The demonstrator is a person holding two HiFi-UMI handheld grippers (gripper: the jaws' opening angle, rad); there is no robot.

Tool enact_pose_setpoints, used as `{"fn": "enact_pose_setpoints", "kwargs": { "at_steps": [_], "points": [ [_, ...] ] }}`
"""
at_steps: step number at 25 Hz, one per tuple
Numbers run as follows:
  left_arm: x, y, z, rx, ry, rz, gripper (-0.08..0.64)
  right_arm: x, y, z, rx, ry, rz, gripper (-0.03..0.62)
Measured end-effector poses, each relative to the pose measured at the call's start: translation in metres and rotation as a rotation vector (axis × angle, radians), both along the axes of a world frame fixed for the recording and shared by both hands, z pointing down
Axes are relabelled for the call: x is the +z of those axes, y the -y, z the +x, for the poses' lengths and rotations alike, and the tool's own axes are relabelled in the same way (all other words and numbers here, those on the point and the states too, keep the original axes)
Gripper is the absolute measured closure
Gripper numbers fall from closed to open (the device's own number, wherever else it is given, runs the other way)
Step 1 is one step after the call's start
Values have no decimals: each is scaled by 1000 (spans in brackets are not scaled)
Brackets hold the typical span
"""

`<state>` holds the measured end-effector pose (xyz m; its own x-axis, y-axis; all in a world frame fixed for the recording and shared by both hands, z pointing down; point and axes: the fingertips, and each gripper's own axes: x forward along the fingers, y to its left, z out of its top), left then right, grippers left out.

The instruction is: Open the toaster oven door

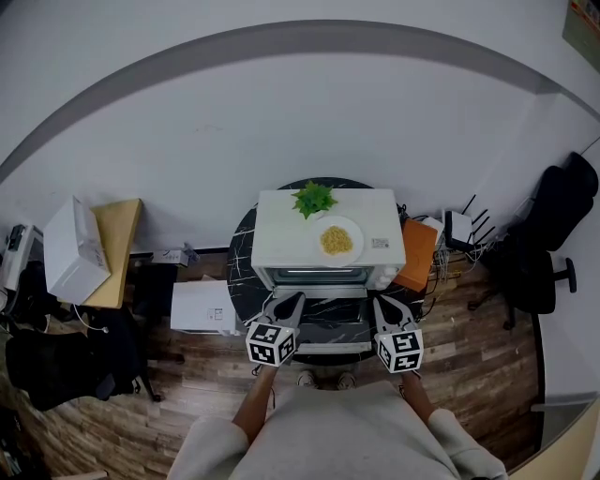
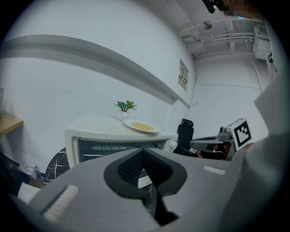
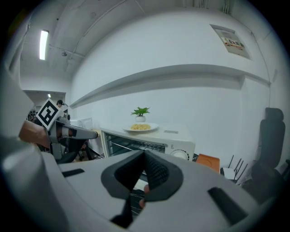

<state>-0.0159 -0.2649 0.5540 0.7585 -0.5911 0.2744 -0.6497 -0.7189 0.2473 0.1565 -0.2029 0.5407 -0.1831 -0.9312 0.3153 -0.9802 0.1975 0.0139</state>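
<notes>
Toaster oven door lies dropped open, job apparently done; left hand-held gripper and right hand-held gripper both closed, empty.

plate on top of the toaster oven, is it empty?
No, the plate on the toaster oven carries a pile of yellow food, next to a small potted plant.

A white wall with a grey band fills twelve o'clock. Wood-plank floor surrounds the round, dark marbled bench. A wooden side table stands at nine o'clock and a black office chair at three. A ceiling strip light glows.
</notes>
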Motion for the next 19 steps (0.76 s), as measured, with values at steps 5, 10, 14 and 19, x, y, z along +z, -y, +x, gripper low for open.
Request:
{"fn": "enact_pose_setpoints", "kwargs": {
  "at_steps": [5, 10, 14, 19],
  "points": [
    [-1, -2, 0, -3, -1, 0, 551, 0, -2, -2, -3, 1, -2, 580],
    [2, -3, 2, -7, 1, -3, 551, 2, -3, -2, -9, 2, -5, 580],
    [2, -4, 1, -10, 1, -4, 550, 3, -4, -3, -11, 2, -7, 580],
    [5, -4, 2, -10, 8, -12, 550, 3, -3, -5, -15, 2, -5, 580]
  ]
}}
